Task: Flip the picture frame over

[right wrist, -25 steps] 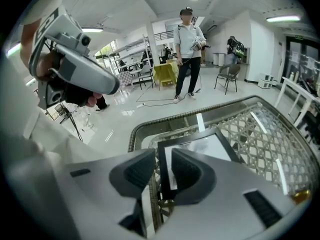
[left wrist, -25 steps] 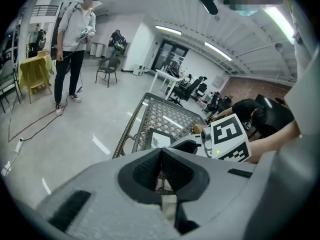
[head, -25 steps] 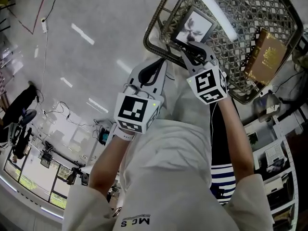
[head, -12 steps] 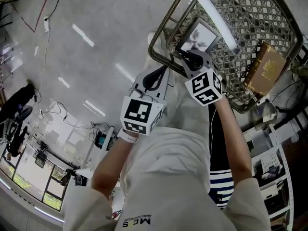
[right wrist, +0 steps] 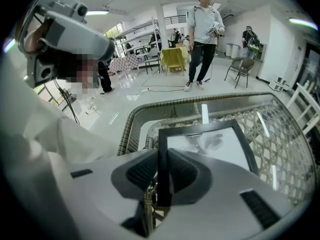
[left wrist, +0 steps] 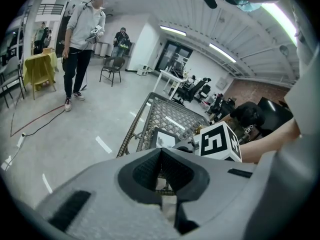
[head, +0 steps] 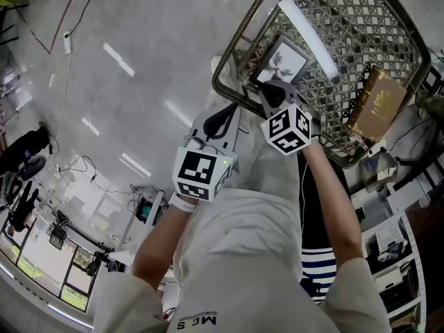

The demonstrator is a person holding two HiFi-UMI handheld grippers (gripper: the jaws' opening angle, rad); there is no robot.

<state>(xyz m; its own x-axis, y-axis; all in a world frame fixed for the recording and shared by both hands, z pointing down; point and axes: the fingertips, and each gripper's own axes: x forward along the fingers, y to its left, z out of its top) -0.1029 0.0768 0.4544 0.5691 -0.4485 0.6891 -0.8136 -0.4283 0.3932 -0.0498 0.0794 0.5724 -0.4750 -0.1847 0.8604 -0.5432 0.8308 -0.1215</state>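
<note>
Black-rimmed picture frame (right wrist: 210, 144) sits inside the woven basket (right wrist: 125, 131) at its near-left corner; right gripper (right wrist: 162, 171), jaws just been closing, pinches only its thin left edge, so flipping risks slipping or snagging the rim, while left gripper (head: 222, 116) hangs clenched, empty.

white short-sleeved shirt (head: 243, 255), dark white-striped garment (head: 319, 255)

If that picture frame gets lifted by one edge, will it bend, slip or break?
The picture frame looks rigid, so it probably won't flex. Its front looks smooth and shiny, possibly glass, so it is likely fragile. The right gripper, whose jaws have just been closing, pinches only its thin dark side rail, so it might swing or slip.
</note>
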